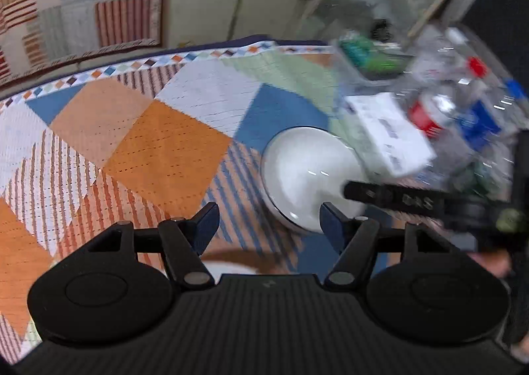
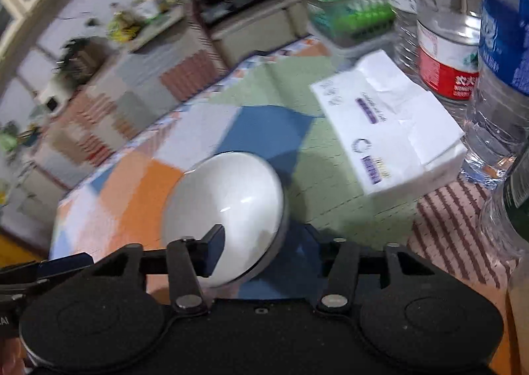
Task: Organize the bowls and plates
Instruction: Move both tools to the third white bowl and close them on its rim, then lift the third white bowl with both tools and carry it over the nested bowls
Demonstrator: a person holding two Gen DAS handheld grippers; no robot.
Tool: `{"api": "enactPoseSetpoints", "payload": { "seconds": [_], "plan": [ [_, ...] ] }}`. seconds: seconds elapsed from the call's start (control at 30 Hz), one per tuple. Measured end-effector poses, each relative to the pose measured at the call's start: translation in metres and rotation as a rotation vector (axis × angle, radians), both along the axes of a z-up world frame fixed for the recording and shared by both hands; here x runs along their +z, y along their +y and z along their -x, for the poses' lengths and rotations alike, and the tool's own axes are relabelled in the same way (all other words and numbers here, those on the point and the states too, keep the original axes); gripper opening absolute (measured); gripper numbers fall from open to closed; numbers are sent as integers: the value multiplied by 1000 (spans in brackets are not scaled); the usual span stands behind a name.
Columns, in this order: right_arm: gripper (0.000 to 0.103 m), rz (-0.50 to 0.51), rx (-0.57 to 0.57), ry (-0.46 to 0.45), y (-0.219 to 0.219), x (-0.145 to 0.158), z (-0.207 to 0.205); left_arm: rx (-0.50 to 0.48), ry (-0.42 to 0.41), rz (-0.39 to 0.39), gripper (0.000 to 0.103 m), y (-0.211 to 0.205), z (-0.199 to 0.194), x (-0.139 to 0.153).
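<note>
A white bowl (image 1: 307,173) is tilted on its side above the patchwork tablecloth (image 1: 165,143). In the right wrist view the white bowl (image 2: 228,209) sits between my right gripper's (image 2: 261,252) fingers, rim toward the right finger, and the gripper looks closed on its edge. In the left wrist view a black finger (image 1: 380,194) of the right gripper reaches in against the bowl. My left gripper (image 1: 267,226) is open and empty, just in front of the bowl. A brown-rimmed white dish (image 1: 231,262) shows partly under my left gripper.
A white tissue pack (image 2: 393,133) lies right of the bowl. Several plastic water bottles (image 2: 446,44) stand at the far right. A green-filled clear box (image 2: 353,14) sits behind them. The table's far edge (image 1: 165,57) faces a covered sofa.
</note>
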State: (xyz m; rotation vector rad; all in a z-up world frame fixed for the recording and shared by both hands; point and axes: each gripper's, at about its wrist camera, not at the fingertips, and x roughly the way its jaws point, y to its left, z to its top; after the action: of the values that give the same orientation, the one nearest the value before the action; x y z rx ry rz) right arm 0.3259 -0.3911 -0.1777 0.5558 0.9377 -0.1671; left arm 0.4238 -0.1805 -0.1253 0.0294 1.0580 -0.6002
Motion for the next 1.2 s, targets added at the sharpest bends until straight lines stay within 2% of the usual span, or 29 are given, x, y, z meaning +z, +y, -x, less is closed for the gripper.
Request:
{"api": "enactPoseSetpoints", "payload": {
  "seconds": [0.07, 0.1, 0.13, 0.17, 0.27, 0.33, 0.37, 0.53, 0.67, 0.73, 0.87, 1.0, 1.2],
  "plan": [
    [46, 12, -8, 15, -1, -7, -4, 8, 11, -45, 60, -13, -5, -15],
    [40, 29, -8, 24, -1, -10, -5, 6, 9, -90, 51, -20, -4, -23],
    [24, 48, 0, 35, 1, -14, -7, 10, 8, -97, 49, -27, -3, -29],
    [15, 53, 23, 33, 3, -17, -9, 14, 15, -98, 48, -31, -4, -34],
    [11, 103, 36, 28, 10, -19, -11, 41, 54, -42, 38, -33, -5, -39],
    [9, 118, 36, 32, 8, -22, -12, 42, 59, -35, 20, -34, -4, -42],
    [8, 121, 34, 42, 7, -23, -12, 38, 81, -20, 15, -34, -4, -43],
    [9, 60, 19, 42, -1, -20, -5, 18, 135, -12, 14, -27, 2, -42],
    [10, 7, 17, 28, 0, -8, 8, 8, 162, 16, 15, -11, 12, -30],
    [10, -17, 28, 43, 4, -2, 14, 42, 181, 24, 15, 0, 19, -23],
    [9, -71, 40, 72, 18, 5, 28, 53, 117, -12, 15, 11, 50, -1],
    [9, -54, 63, 67, 37, 20, 46, 44, 101, -19, 14, 25, 73, 17],
    [9, -43, 53, 7, 51, 51, 76, 38, 106, 45, 15, 48, 94, 45]
  ]
}}
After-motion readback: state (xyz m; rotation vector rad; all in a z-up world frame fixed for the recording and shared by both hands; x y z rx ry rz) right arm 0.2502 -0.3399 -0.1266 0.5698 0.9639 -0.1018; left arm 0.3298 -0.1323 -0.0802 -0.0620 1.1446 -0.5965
